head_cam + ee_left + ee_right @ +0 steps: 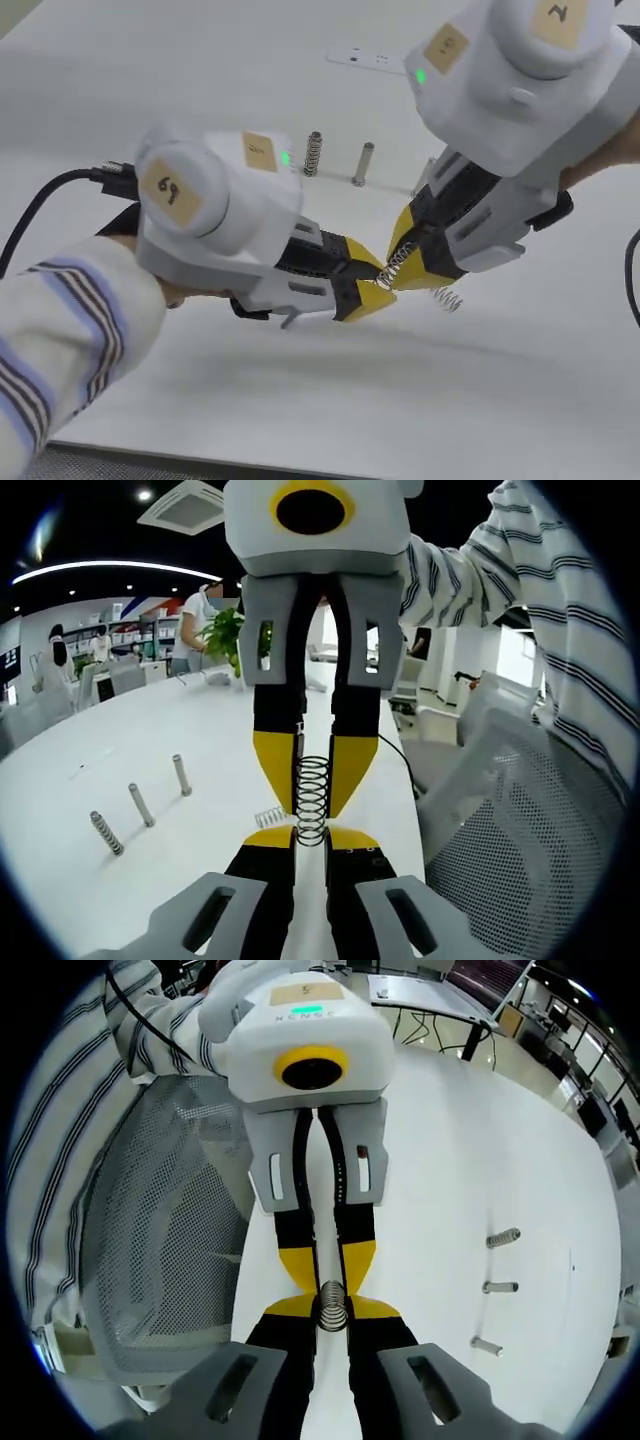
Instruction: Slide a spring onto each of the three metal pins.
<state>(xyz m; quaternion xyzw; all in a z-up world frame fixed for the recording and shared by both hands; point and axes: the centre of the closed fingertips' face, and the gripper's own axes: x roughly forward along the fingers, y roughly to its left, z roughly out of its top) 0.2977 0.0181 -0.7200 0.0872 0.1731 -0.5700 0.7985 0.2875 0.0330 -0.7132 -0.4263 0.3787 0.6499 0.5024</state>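
A short steel spring [394,266] hangs above the white table [300,400], caught between both grippers, which meet tip to tip. My left gripper [377,287] comes in from the left and is shut on one end of the spring [312,798]. My right gripper [402,268] reaches down from the upper right, shut on the spring [333,1306]. Three pins stand in a row further back: one wears a spring [313,153], [105,832], [503,1238], and beside it stands a bare pin [362,165]. A loose spring [447,298] lies on the table under the right gripper.
A white power strip [362,58] lies at the far side of the table. A black cable [40,205] trails from the left gripper. A mesh office chair [520,810] stands beside the table. The table's near edge [200,455] runs along the bottom.
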